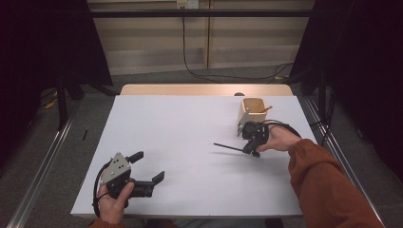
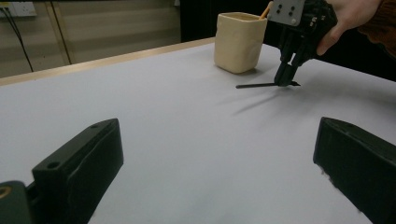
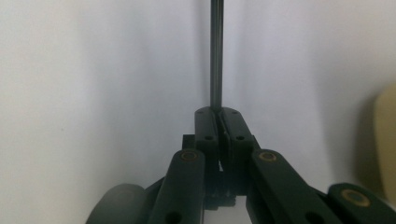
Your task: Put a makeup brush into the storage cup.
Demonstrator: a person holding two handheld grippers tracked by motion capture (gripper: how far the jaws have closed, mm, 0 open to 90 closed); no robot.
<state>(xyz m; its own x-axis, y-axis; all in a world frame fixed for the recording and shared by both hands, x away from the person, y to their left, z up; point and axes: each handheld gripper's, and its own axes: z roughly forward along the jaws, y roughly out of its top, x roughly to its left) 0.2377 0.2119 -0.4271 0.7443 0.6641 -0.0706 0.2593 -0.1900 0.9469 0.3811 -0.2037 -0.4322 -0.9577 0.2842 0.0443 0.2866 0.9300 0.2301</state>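
Observation:
A thin black stick (image 1: 227,147) lies low over the white table (image 1: 190,123), right of centre, and my right gripper (image 1: 251,151) is shut on its near end. In the right gripper view the stick (image 3: 215,51) runs straight up from the closed right gripper (image 3: 218,112). Just behind stands a cream cup (image 1: 252,110) holding an orange stick (image 1: 264,109). My left gripper (image 1: 149,166) rests open near the front left with nothing between its fingers. From the left gripper (image 2: 217,140) I see the cup (image 2: 239,42), the black stick (image 2: 257,85) and the right gripper (image 2: 286,79) across the table.
The cup's blurred side (image 3: 386,140) shows at the right of the right gripper view. A wooden strip (image 1: 204,89) edges the table's far side. Cables (image 1: 209,76) lie on the floor beyond, and metal rails (image 1: 43,166) run along both sides.

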